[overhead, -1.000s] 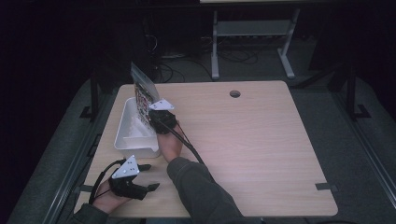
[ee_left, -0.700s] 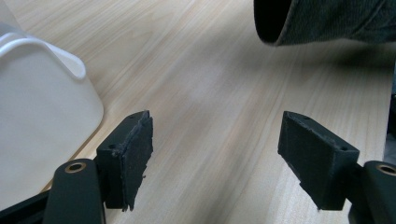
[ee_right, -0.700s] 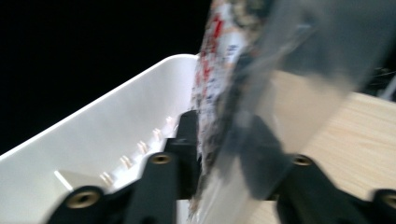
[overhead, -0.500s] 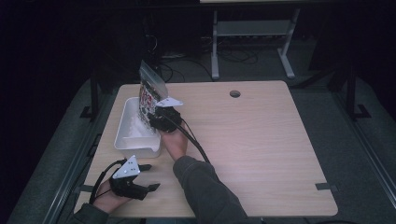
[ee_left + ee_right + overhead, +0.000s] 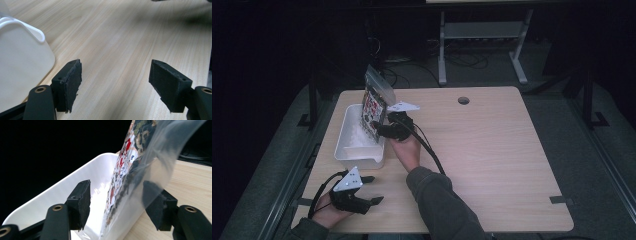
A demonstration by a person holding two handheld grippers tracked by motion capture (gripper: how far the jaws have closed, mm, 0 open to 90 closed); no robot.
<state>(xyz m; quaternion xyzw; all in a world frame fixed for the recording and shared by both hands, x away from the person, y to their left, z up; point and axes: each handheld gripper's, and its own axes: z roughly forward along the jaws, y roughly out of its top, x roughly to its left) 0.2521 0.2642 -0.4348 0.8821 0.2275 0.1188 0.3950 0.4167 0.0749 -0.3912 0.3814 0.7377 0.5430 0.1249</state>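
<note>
My right gripper (image 5: 116, 203) is spread wide around the upright clear printed bag (image 5: 130, 180) in the white bin (image 5: 349, 145), not pinching it. Left gripper (image 5: 116, 87) gapes empty on the table (image 5: 120, 37).

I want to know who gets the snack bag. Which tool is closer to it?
The right tool. Its open jaws sit on either side of the snack bag standing in the white bin. The left tool rests near the table's front edge.

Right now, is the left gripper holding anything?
No, the left gripper has its jaws wide apart over bare table, with nothing between them.
</note>
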